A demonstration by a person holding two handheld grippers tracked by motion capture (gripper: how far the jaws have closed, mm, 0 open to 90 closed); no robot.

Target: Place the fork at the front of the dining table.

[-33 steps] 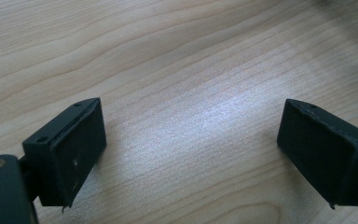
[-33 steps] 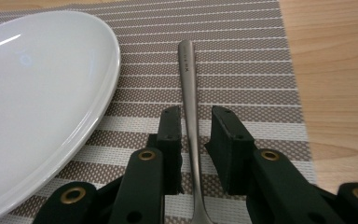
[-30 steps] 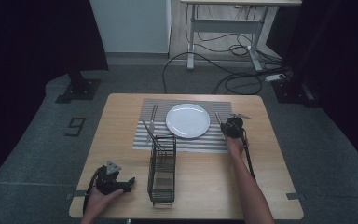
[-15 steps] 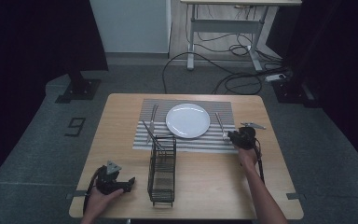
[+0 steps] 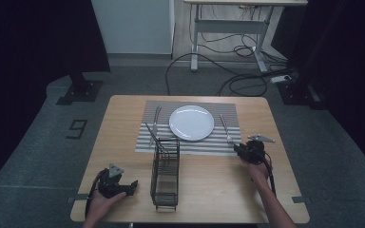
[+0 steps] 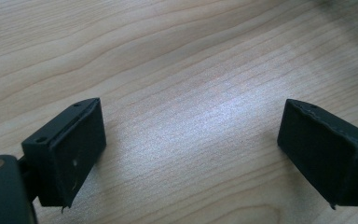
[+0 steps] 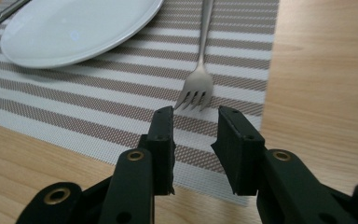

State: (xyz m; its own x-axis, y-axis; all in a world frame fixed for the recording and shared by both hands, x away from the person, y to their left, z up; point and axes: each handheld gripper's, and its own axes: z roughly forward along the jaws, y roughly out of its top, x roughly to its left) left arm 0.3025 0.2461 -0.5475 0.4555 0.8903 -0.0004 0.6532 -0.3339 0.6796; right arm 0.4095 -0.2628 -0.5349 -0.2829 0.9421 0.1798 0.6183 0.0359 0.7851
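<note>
The near right part of the table (image 5: 228,190) lies bare, giving open passage between the wire rack (image 5: 165,173) and the right gripper (image 5: 240,151). The rack stands upright mid-table, blocking a straight path from the left gripper (image 5: 132,184) to the right side. Beyond it, the plate (image 5: 191,122), fork (image 5: 225,129) and placemat (image 5: 190,142) crowd the far middle.

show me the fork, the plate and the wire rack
fork (image 7: 195,95): right gripper view, on its tines
plate (image 5: 191,122): high view, on its centre
wire rack (image 5: 165,173): high view, on its mesh wall
</note>
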